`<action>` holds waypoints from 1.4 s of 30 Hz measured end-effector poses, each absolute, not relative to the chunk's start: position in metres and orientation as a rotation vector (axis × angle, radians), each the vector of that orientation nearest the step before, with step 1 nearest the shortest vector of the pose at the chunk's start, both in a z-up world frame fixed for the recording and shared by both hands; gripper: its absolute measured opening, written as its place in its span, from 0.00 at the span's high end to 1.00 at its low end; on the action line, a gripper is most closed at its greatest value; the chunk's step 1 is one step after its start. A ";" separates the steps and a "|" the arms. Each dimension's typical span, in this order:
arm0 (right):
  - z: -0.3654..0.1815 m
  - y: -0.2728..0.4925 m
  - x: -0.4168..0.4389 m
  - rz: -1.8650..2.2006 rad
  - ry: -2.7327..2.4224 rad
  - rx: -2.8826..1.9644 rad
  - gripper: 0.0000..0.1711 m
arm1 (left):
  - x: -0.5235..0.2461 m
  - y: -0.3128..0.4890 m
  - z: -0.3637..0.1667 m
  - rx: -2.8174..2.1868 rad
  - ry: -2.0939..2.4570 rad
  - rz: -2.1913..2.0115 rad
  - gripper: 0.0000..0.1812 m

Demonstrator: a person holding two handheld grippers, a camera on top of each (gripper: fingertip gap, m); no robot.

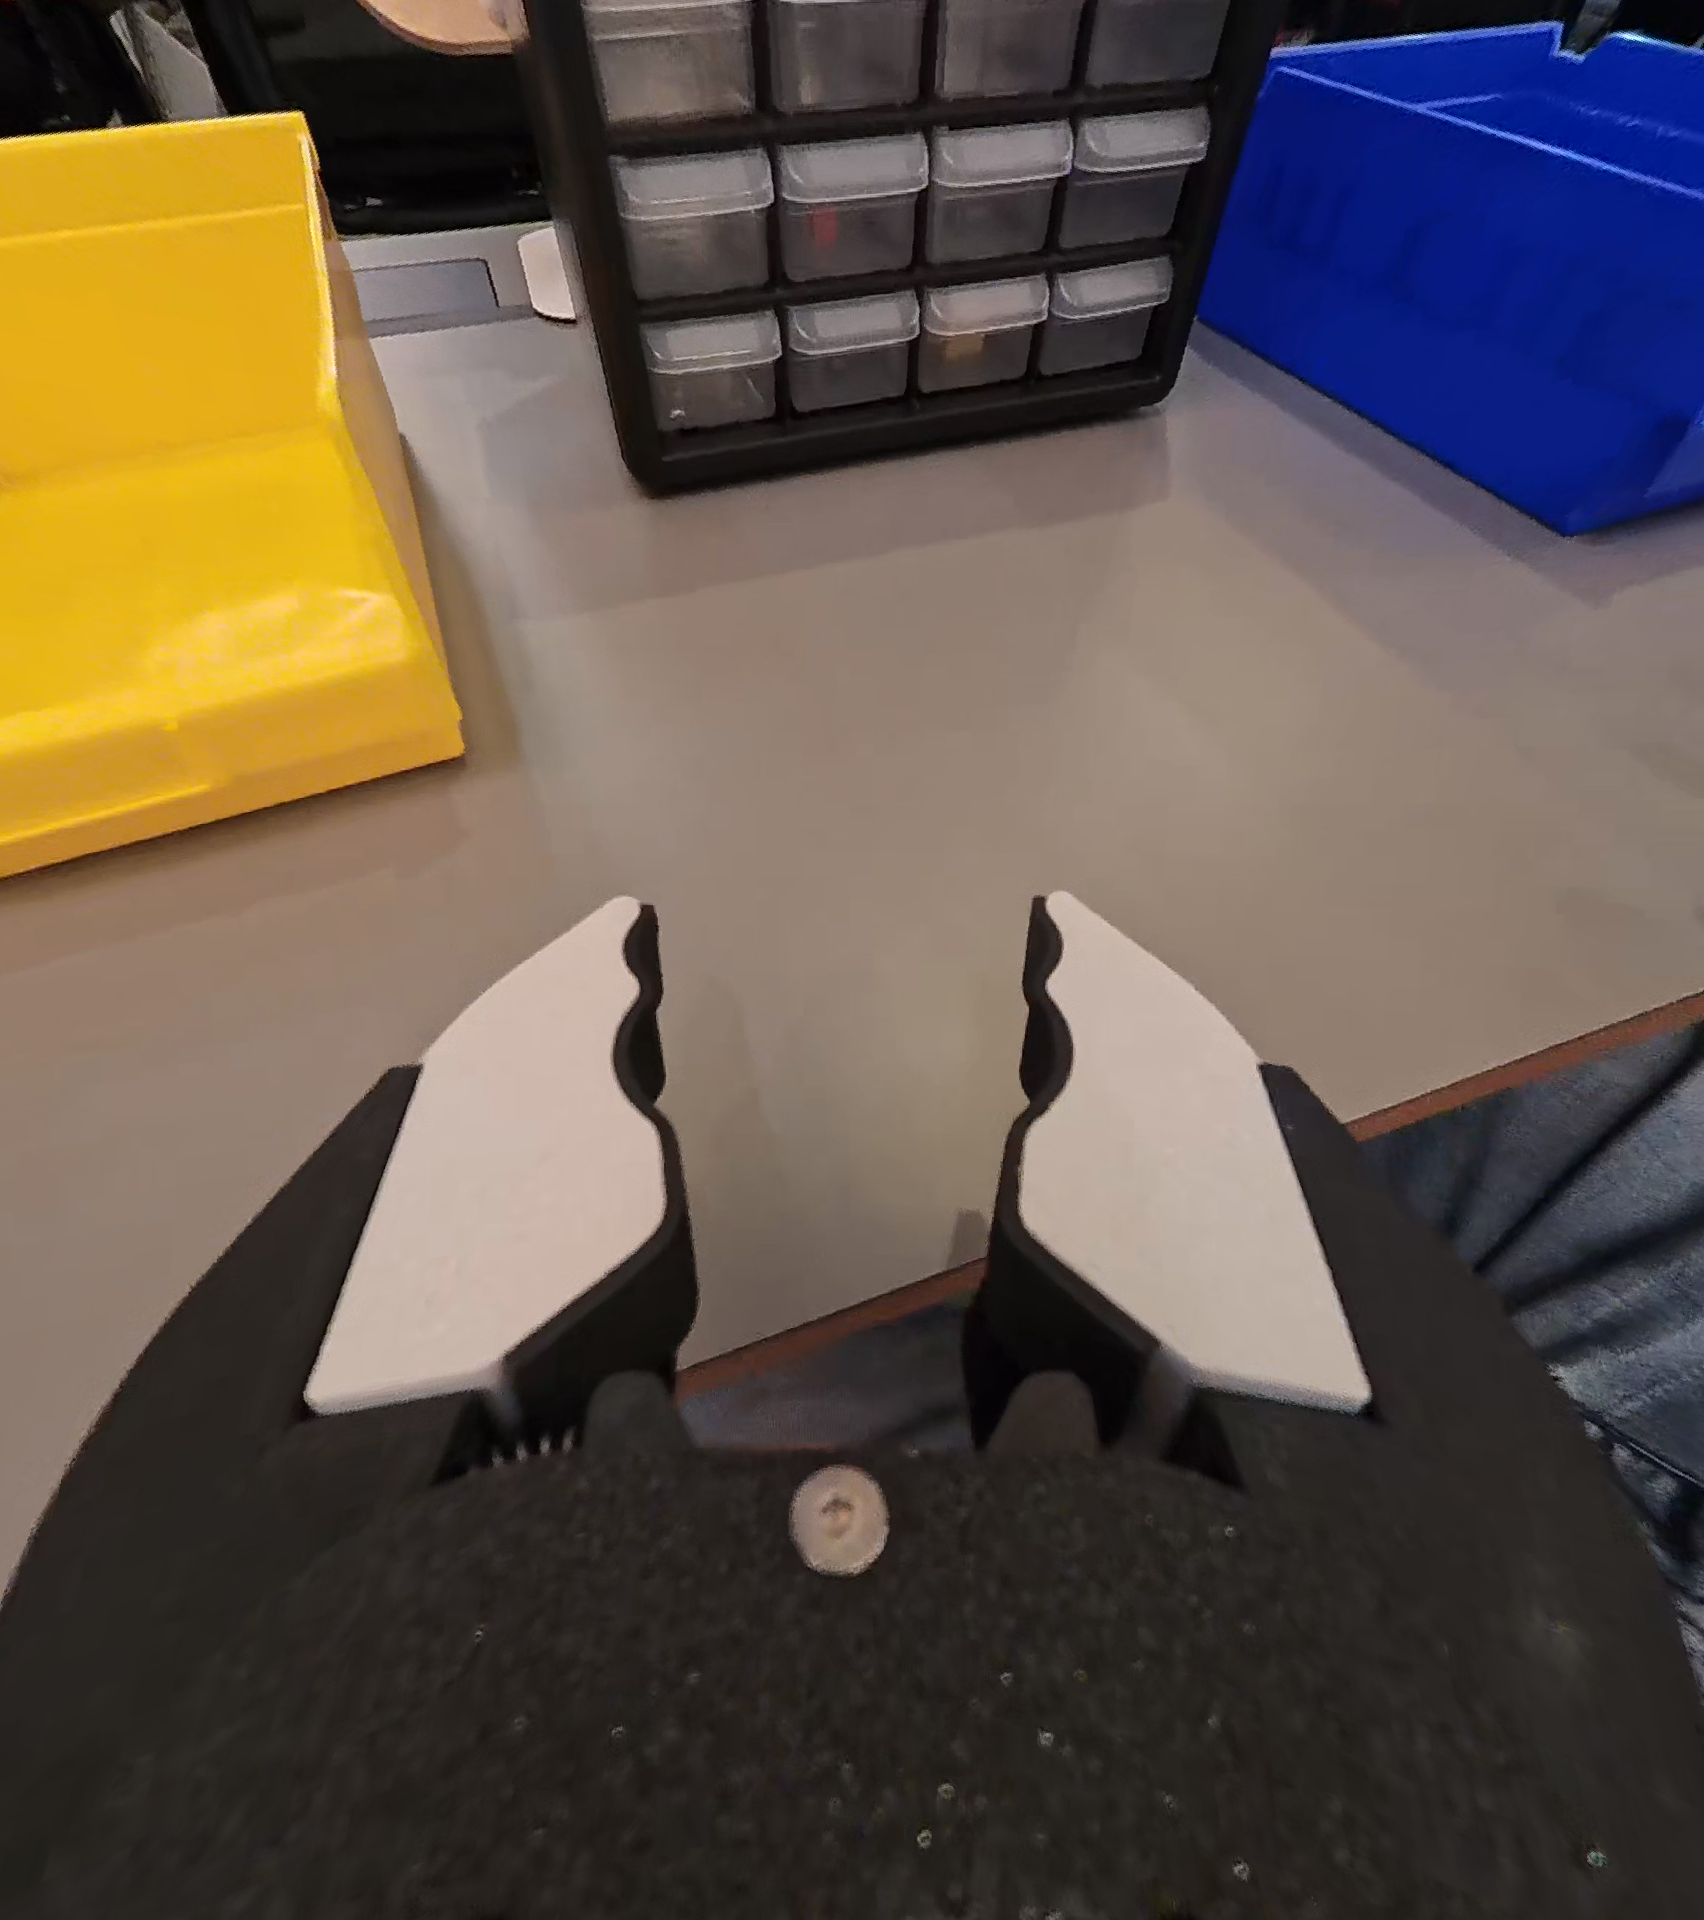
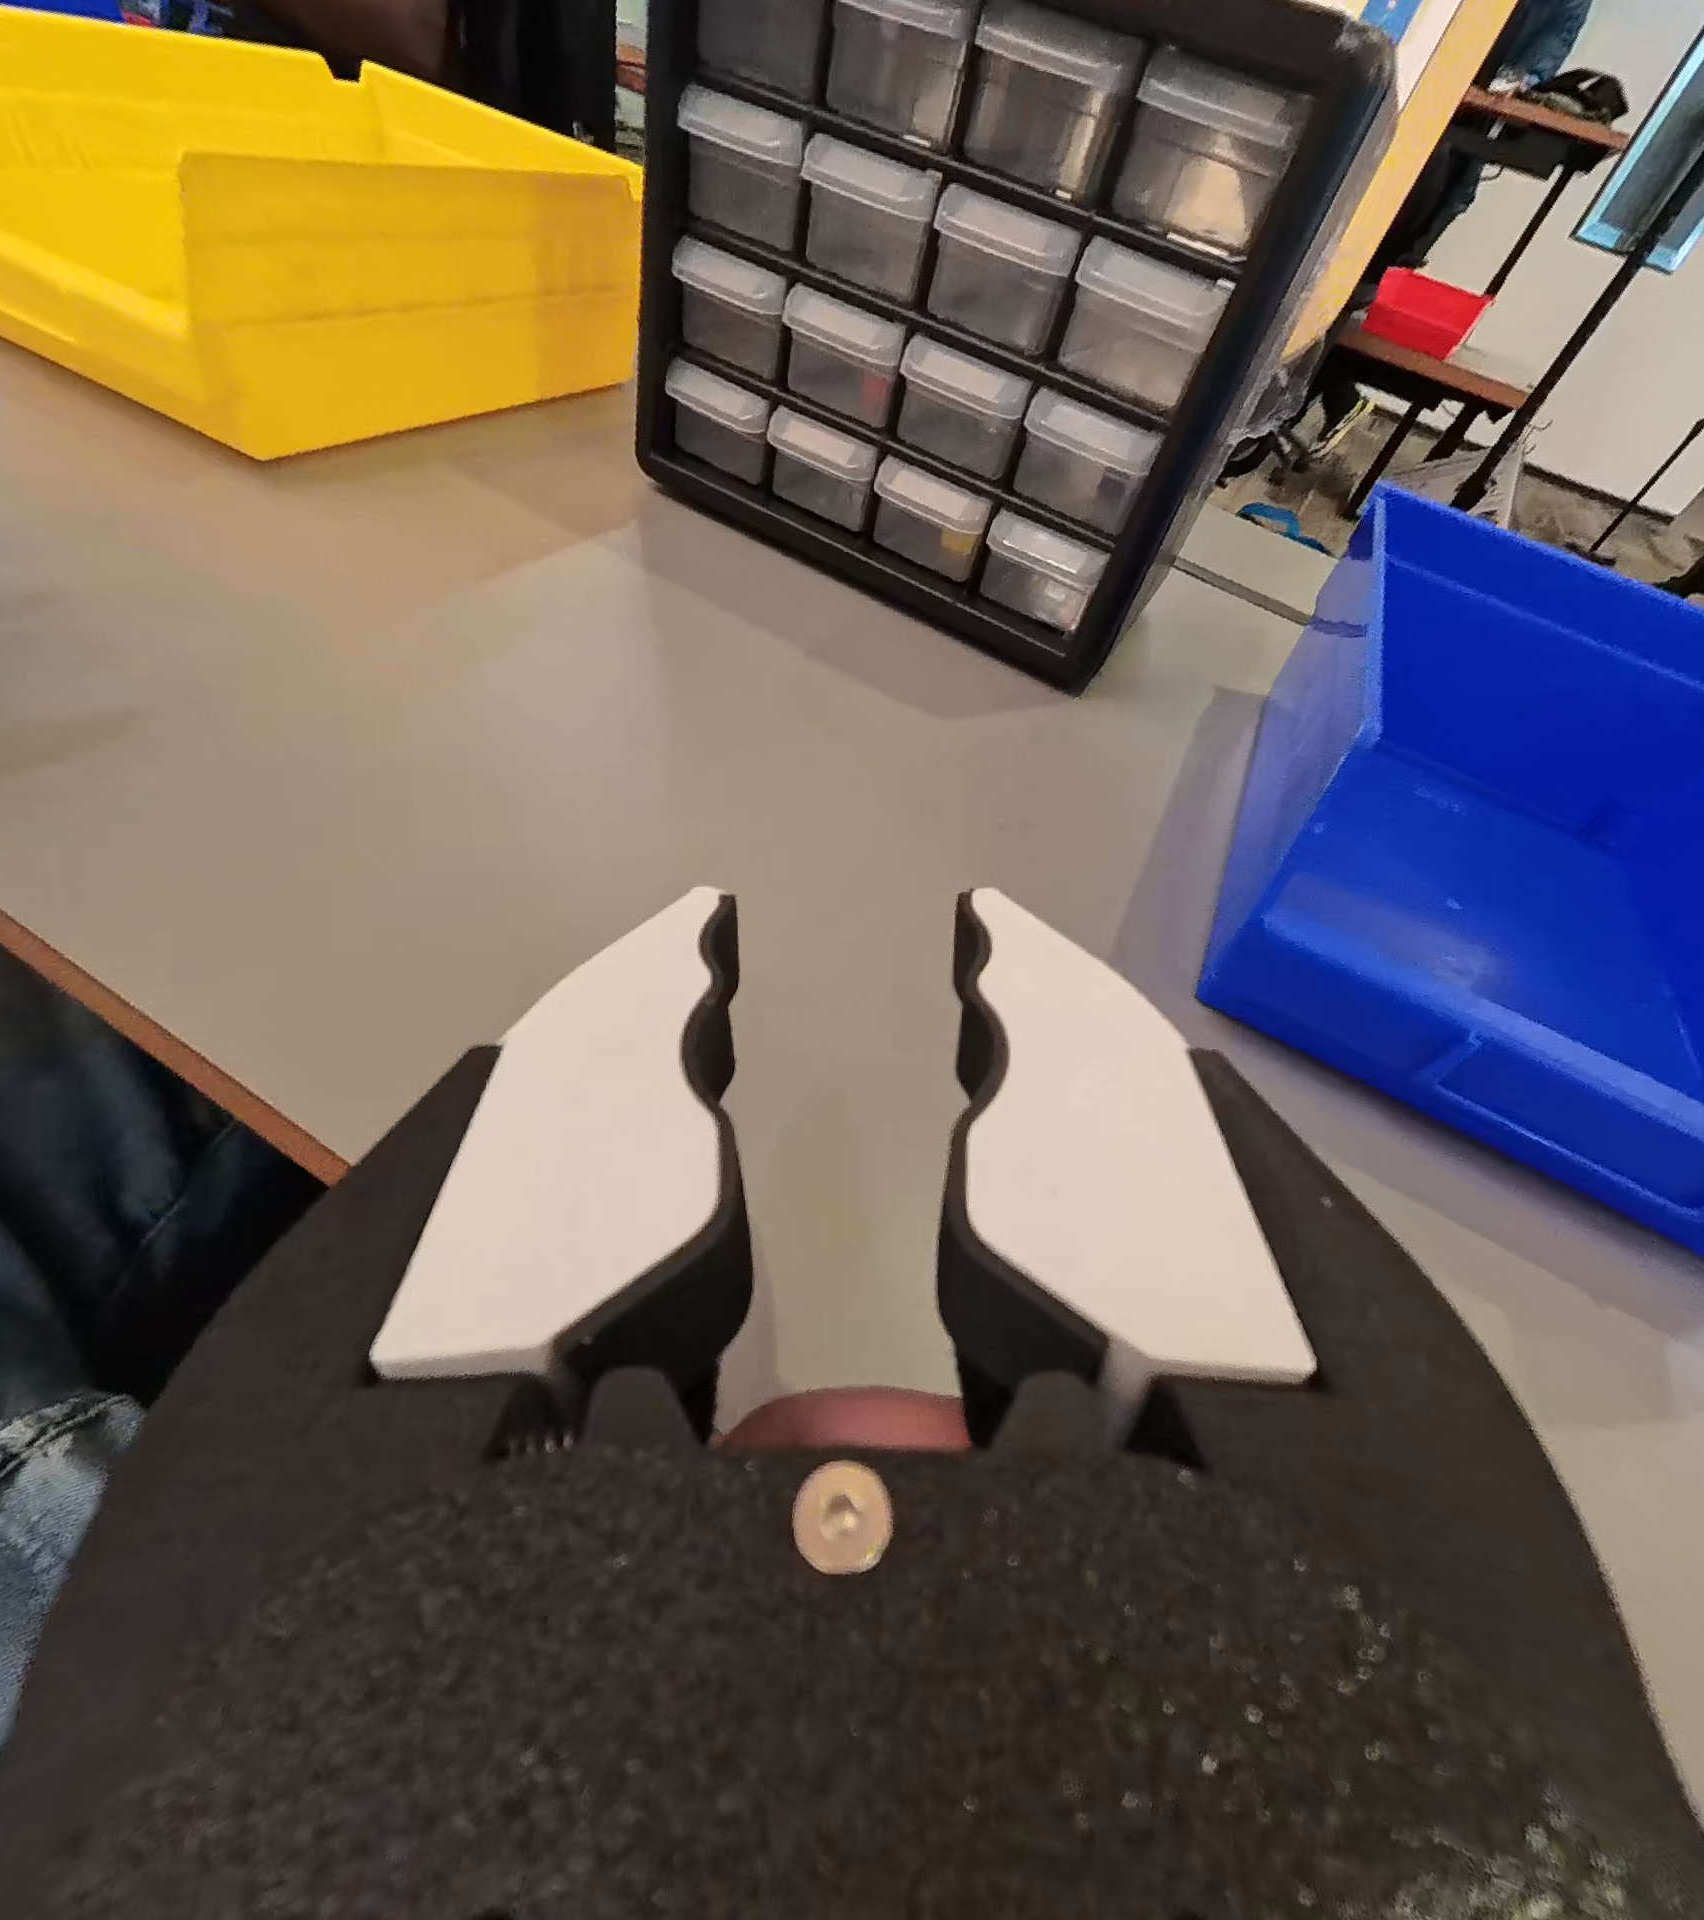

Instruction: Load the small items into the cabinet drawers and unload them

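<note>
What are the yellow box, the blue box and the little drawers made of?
The yellow box and blue box look like hard, smooth plastic: solid bright colour, moulded ridges, soft shine. The little drawers seem to be clear, slightly frosted plastic, since dim shapes show through. Their black frame is probably plastic too, though that is less sure.
</note>
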State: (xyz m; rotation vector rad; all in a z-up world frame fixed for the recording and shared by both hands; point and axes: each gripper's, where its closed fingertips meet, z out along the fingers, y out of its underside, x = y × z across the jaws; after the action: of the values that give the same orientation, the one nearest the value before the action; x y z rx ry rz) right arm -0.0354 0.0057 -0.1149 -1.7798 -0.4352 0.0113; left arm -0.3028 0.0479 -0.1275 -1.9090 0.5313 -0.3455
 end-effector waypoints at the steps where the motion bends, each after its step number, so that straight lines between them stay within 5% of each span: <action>1: -0.114 0.007 -0.034 0.006 -0.433 -1.773 0.77 | -0.302 0.048 -0.127 -1.902 0.535 -0.342 0.63; 42: -0.126 0.015 -0.022 0.121 -0.332 -1.859 0.76 | -0.289 0.047 -0.140 -1.946 0.596 -0.344 0.63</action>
State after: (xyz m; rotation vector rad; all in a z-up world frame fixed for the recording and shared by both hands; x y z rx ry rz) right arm -0.0223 0.0147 -0.1257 -1.8586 -0.3319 0.1214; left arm -0.2891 0.0475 -0.1404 -1.9459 0.5960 -0.3439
